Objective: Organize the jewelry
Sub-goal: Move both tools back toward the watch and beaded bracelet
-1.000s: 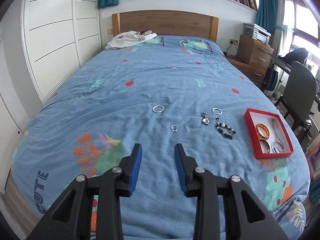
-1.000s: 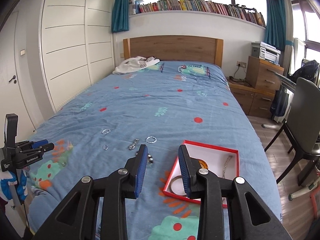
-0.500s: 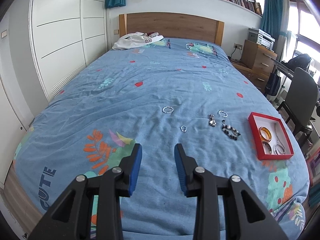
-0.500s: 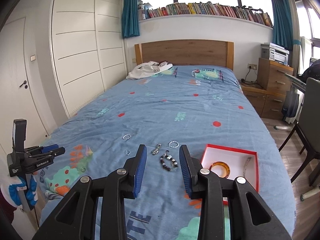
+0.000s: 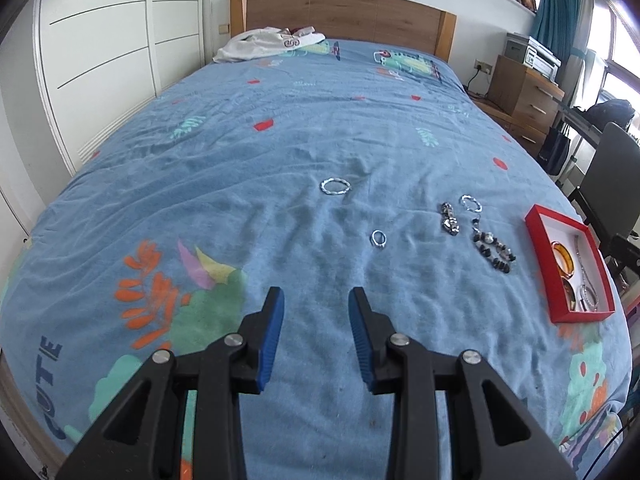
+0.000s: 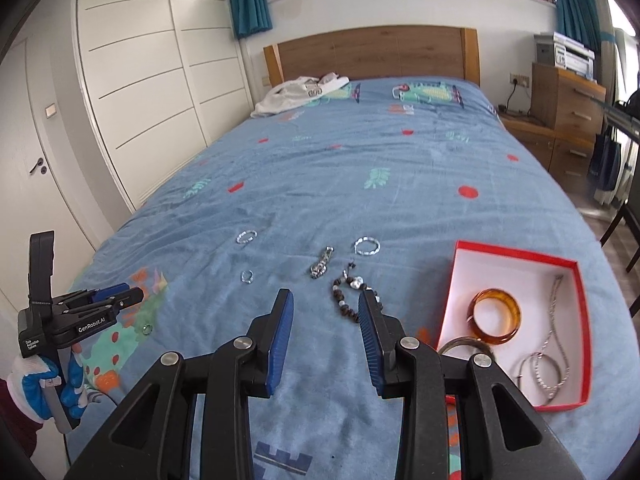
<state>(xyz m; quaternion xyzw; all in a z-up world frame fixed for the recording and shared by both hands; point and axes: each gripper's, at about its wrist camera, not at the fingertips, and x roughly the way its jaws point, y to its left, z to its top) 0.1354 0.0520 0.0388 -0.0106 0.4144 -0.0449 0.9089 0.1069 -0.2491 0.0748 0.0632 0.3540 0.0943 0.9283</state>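
Note:
Loose jewelry lies on the blue bedspread: a silver bangle [image 5: 335, 187], a small ring [image 5: 378, 238], a metal charm piece [image 5: 449, 220], a thin silver hoop [image 5: 470, 203] and a dark beaded bracelet [image 5: 493, 252]. A red box [image 5: 538, 240] at the right holds an amber bangle [image 6: 496, 316], a chain [image 6: 554, 312] and silver bangles. My left gripper [image 5: 316, 304] is open and empty, short of the ring. My right gripper [image 6: 326, 304] is open and empty, just before the beaded bracelet [image 6: 347, 300]. The left gripper also shows in the right wrist view [image 6: 116, 296].
A white garment [image 5: 268, 42] lies by the wooden headboard [image 5: 344, 12]. White wardrobe doors [image 6: 140, 80] run along the left. A wooden dresser [image 5: 520, 96] and a dark chair [image 5: 608, 176] stand to the right of the bed. Another small ring [image 6: 147, 329] lies near the left gripper.
Both grippers have moved forward and lower toward the jewelry; the items look larger and closer. The right gripper has swung right, bringing the red box nearer. Both stay open.

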